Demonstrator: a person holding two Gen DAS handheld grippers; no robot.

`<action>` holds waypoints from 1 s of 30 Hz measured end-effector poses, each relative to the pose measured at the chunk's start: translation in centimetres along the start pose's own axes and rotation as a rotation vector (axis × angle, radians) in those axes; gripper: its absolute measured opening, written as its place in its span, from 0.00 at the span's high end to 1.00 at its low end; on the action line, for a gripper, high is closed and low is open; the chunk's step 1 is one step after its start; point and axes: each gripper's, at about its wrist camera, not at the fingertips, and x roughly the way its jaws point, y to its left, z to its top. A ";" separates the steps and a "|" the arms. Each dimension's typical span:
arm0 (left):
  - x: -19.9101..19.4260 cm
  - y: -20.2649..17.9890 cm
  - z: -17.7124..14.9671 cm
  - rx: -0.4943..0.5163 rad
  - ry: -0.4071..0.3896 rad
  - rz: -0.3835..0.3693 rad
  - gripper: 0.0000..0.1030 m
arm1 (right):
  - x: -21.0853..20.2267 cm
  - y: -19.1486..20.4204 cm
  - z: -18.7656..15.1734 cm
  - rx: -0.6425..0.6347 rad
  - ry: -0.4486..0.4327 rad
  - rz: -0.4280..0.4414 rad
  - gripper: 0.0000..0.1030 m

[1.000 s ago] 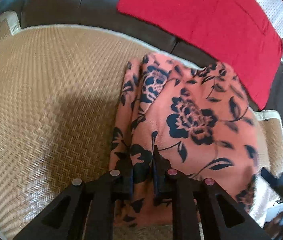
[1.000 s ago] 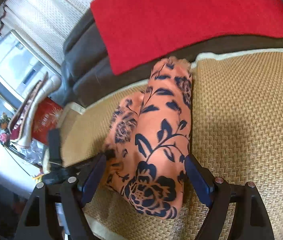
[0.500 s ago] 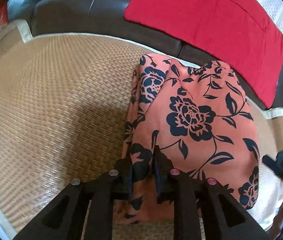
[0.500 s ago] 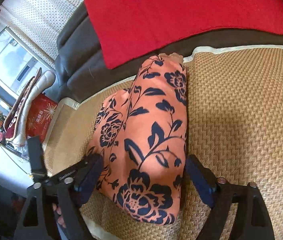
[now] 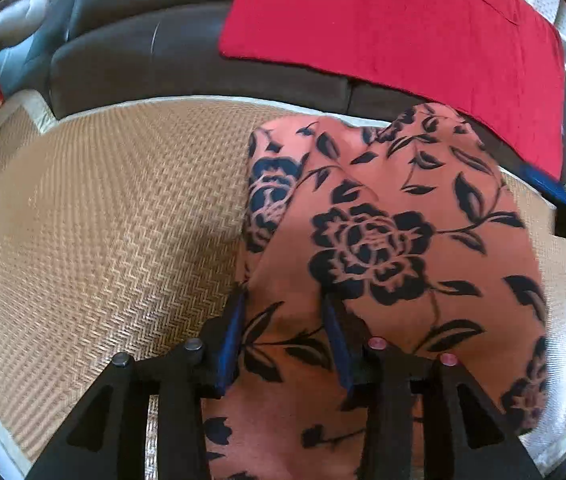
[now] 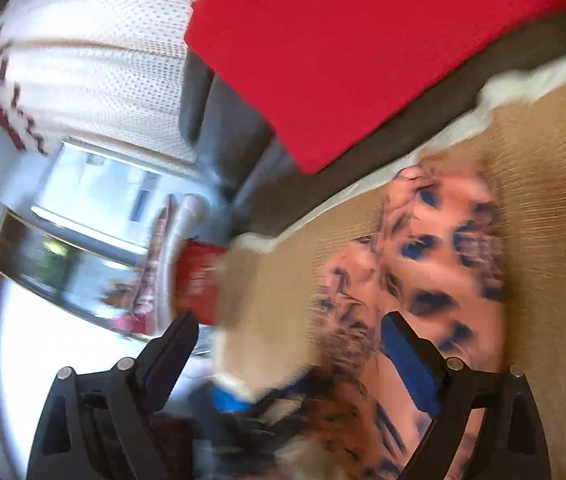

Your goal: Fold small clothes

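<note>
my left tongs (image 5: 283,332) stand parted over the near edge of the floral garment (image 5: 383,240), the cloth lying slack between the blue pads with nothing pinched. my right tongs (image 6: 287,356) are spread wide and grip nothing; that view is badly smeared, so i cannot tell how close their right pad sits to the cloth beside it. the garment lies folded on the woven mat (image 5: 103,240), its near end under my left tongs and its far end close to the mat's far border. to do this step well, i'd press the fold flat before lifting away and draw the left tongs straight back so no pad snags a layer. beyond the mat's far edge runs the dark sofa (image 5: 143,52) with a red cloth (image 5: 403,28) draped over it, touching nothing of mine.
</note>
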 end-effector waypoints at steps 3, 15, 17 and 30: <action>0.2 0.3 -0.6 -0.008 0.018 0.000 0.49 | 5.1 -6.9 3.1 0.120 0.108 -0.236 0.10; -1.4 0.2 -2.3 0.009 0.049 0.003 0.45 | 5.0 -5.5 -3.0 -0.041 0.226 -0.216 0.32; -3.4 1.1 -2.1 -0.057 0.027 -0.028 0.45 | 4.0 -5.3 -3.4 0.002 0.166 -0.235 0.29; -0.7 -0.2 -0.8 -0.034 0.039 -0.104 0.35 | 1.0 -7.7 -11.4 0.126 0.141 -0.233 0.05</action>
